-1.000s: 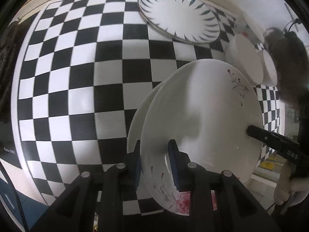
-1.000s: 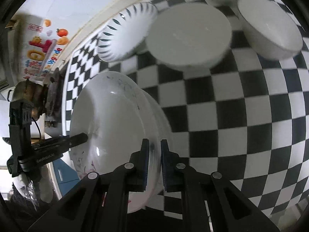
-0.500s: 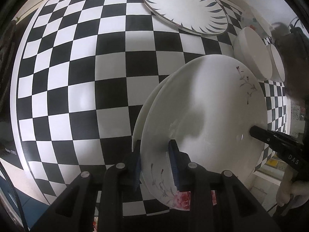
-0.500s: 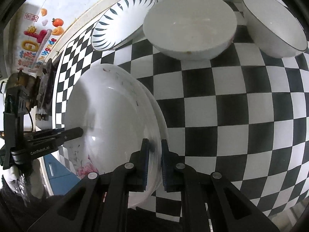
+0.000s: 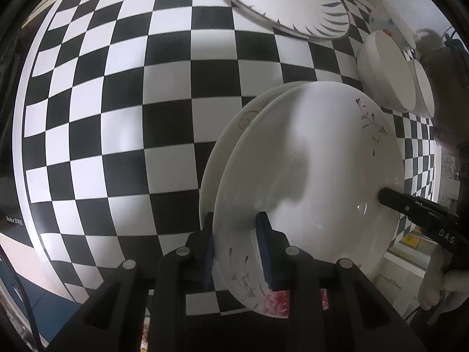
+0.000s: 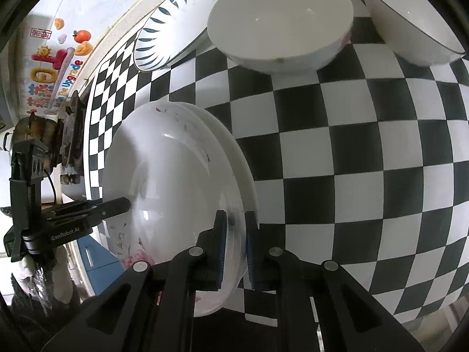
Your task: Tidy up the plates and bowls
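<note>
Glazed white floral ceramic plate (image 5: 316, 176) is pinched at opposite rims by left gripper (image 5: 236, 249) and right gripper (image 6: 234, 246); judged rigid, slippery, breakable, best held at rims.

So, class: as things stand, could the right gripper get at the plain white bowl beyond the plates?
Probably not yet. The right gripper is clamped on the floral plate, shared with the left gripper. Otherwise the checkered cloth up to the white bowl lies clear.

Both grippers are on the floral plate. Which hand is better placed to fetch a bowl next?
Right, probably. From the right gripper, the white bowl and dark-rimmed bowl lie just ahead. The left gripper, gripping the floral plate's opposite rim, sits farther away.
</note>
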### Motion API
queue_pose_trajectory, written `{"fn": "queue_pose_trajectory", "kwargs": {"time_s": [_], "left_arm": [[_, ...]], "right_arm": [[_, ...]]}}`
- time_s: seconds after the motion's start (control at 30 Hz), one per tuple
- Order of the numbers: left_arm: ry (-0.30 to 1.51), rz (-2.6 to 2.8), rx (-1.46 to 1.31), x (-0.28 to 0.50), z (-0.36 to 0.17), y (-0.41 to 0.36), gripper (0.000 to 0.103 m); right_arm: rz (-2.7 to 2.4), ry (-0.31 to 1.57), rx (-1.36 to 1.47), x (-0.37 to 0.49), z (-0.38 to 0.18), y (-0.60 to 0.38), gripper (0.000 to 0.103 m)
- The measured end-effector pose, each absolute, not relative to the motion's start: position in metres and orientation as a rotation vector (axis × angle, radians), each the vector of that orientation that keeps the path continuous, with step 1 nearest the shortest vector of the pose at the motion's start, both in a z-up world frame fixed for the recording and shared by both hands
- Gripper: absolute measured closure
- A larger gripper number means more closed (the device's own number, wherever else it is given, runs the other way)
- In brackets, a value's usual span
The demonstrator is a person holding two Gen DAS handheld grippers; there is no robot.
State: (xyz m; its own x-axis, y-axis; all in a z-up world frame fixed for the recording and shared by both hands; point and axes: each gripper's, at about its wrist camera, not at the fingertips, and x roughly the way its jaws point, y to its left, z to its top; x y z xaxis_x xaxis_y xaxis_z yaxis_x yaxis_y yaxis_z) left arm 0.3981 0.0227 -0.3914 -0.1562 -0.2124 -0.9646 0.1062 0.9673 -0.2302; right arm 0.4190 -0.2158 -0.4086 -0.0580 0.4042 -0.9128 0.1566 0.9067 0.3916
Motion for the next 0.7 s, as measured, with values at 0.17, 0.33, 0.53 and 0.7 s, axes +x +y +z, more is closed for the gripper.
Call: {"fn": "queue_pose_trajectory", "kwargs": {"time_s": [0.17,0.33,0.53,0.7], "left_arm": [[1.729,-0.280,-0.059,0.401,-0.391,0.022,0.079],[1.759,-0.286,-0.028,0.404,-0.391,0.018,0.079],[1.784,-0.278,-0.005,0.403,-0.394,0.007,0.079],[1.758,-0.267,0.074,0.402,-0.388,-0.003,0.078]], "right_arm": [[0.212,1.643,0.441,0.418,-0.409,-0.215,0.088],[0.191,1.677,0.439,0.421,-0.409,-0.213,0.088],[0.169,1.725,0.439,0.423,-0.409,-0.211,0.088],[0.128,1.764,0.415,0.422,-0.409,-0.212,0.085]]}}
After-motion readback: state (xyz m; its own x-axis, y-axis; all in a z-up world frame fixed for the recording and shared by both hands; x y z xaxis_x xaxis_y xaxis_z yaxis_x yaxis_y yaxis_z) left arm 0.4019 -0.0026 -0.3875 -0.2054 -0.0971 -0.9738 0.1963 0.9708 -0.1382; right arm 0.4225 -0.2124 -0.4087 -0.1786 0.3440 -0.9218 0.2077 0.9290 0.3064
